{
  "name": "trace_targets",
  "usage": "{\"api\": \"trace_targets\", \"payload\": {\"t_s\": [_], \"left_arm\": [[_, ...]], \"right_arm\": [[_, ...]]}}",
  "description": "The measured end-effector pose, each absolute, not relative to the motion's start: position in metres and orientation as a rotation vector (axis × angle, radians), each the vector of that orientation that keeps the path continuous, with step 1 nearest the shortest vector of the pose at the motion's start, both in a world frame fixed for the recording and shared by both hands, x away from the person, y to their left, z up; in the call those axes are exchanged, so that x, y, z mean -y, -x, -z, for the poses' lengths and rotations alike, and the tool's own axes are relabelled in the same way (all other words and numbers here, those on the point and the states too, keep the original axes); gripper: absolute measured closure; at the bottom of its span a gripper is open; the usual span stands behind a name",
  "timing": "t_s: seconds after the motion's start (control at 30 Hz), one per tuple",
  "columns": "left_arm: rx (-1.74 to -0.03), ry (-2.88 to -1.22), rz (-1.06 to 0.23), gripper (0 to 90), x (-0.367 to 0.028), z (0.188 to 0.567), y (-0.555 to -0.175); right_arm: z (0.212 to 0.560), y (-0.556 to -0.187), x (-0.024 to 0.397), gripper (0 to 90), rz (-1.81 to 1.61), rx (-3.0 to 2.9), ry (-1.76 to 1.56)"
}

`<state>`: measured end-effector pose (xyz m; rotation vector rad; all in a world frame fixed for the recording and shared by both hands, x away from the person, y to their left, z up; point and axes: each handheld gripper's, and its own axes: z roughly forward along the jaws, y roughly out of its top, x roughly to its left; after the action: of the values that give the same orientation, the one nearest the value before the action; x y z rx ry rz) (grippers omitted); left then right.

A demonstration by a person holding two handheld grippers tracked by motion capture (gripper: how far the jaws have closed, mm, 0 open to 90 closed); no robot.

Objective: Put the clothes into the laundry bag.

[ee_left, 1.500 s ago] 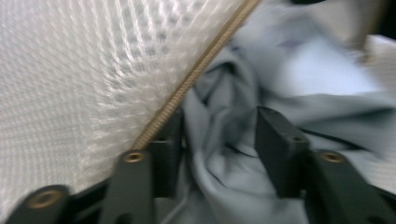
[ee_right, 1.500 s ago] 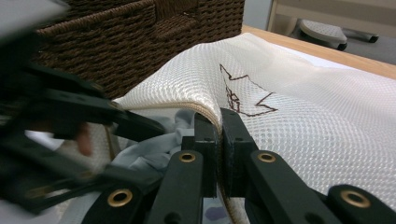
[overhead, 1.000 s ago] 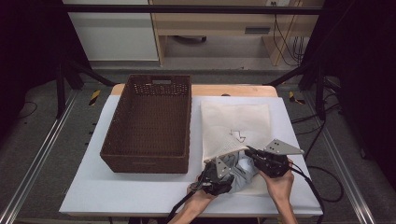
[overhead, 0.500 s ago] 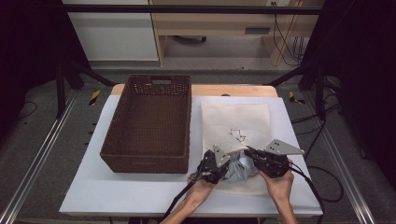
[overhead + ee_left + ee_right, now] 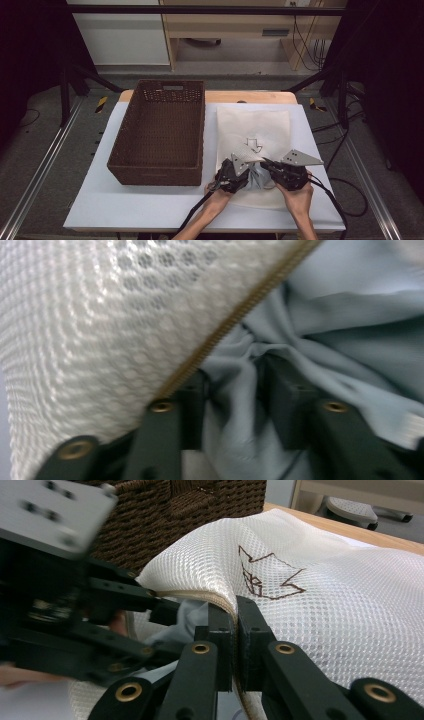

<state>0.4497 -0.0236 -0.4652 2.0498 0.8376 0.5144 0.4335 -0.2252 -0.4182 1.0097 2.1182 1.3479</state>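
Note:
A white mesh bag (image 5: pixel 255 125) with a brown arrow mark lies flat on the table, right of the basket. Its zipped mouth faces the person, and a pale blue-grey garment (image 5: pixel 259 176) is bunched there. My right gripper (image 5: pixel 266 164) is shut on the bag's zipper edge (image 5: pixel 220 600) and lifts that lip. My left gripper (image 5: pixel 246 177) reaches into the mouth beside it. Its jaws (image 5: pixel 232 390) have just been opening and stand apart, with a loose fold of the garment (image 5: pixel 340 315) between them and the mesh (image 5: pixel 100 315) to their left.
A dark brown wicker basket (image 5: pixel 155 175) stands on the white table (image 5: pixel 150 205) left of the bag, close to my left gripper. Metal rails run along both sides of the table. Cables trail from both grippers toward the person.
My left gripper has edged a little away from the person, toward the bag's mouth. The right gripper has kept its hold and its place.

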Motion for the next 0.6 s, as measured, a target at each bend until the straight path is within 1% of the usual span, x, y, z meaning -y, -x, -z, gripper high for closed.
{"api": "trace_targets", "payload": {"t_s": [0.07, 0.1, 0.23, 0.33, 0.5, 0.57, 0.6], "left_arm": [[-0.808, -2.026, -0.454, 50.1, 0.017, 0.457, -0.443], [-0.795, -2.022, -0.450, 46.4, 0.015, 0.455, -0.440], [-0.733, -2.008, -0.421, 39.7, 0.007, 0.443, -0.424], [-0.714, -2.054, -0.407, 35.4, 0.010, 0.445, -0.420], [-0.758, -2.156, -0.388, 36.1, 0.025, 0.465, -0.426], [-0.775, -2.187, -0.410, 39.7, 0.030, 0.473, -0.430], [-0.781, -2.193, -0.424, 44.3, 0.032, 0.476, -0.430]], "right_arm": [[0.417, -0.433, 0.226, 86.9, -1.350, -2.110, -1.013], [0.417, -0.433, 0.227, 86.9, -1.349, -2.108, -1.016], [0.416, -0.433, 0.227, 86.9, -1.349, -2.101, -1.016], [0.417, -0.433, 0.227, 86.9, -1.347, -2.104, -1.019], [0.417, -0.433, 0.227, 86.8, -1.347, -2.106, -1.020], [0.417, -0.433, 0.227, 86.8, -1.349, -2.107, -1.020], [0.417, -0.433, 0.227, 86.8, -1.348, -2.109, -1.019]]}}
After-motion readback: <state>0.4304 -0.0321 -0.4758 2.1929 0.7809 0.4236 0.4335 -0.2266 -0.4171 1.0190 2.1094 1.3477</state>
